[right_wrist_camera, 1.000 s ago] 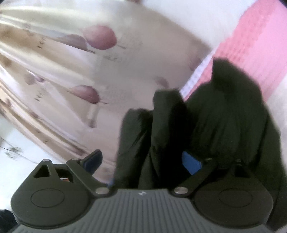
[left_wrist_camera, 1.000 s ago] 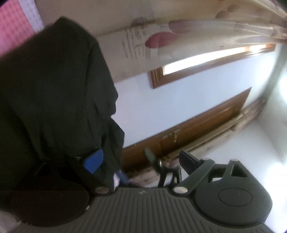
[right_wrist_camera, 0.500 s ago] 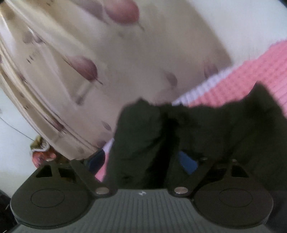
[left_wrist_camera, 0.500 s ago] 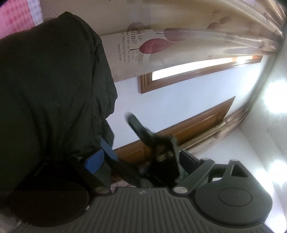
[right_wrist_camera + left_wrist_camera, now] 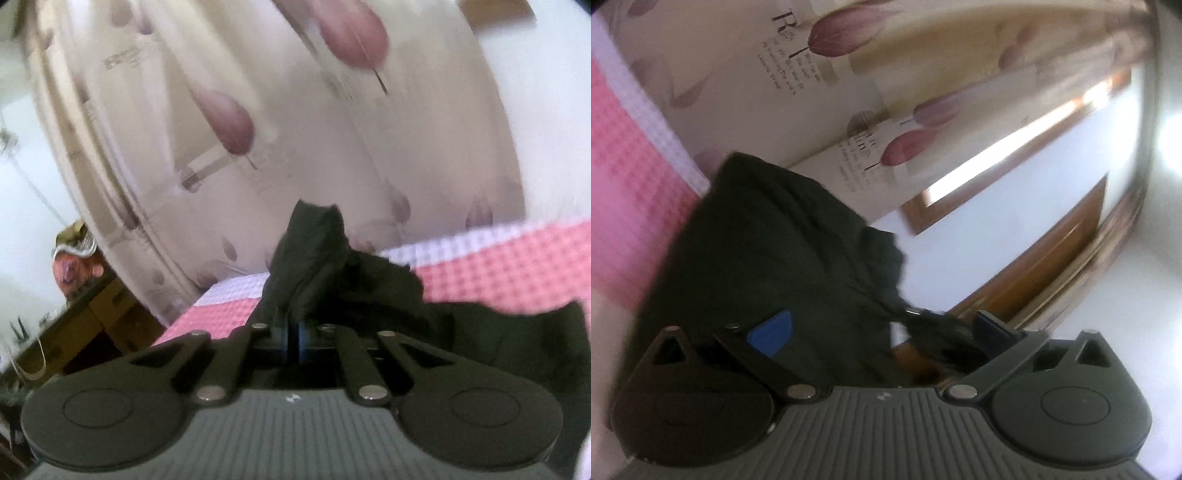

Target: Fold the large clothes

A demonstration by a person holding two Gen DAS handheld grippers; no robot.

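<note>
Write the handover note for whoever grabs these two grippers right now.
Right gripper: jaws have just closed, now shut on a bunched edge of the dark garment, which sticks up past the pads.
Left gripper: jaws have just opened wider, now open; cloth lies between them, not pinched.
The garment is crumpled on the pink checked cover, beside the tulip curtain.
Done: one grip taken.
Left: grip with the left gripper, spread the garment flat, then fold. No fold is visible yet.
</note>
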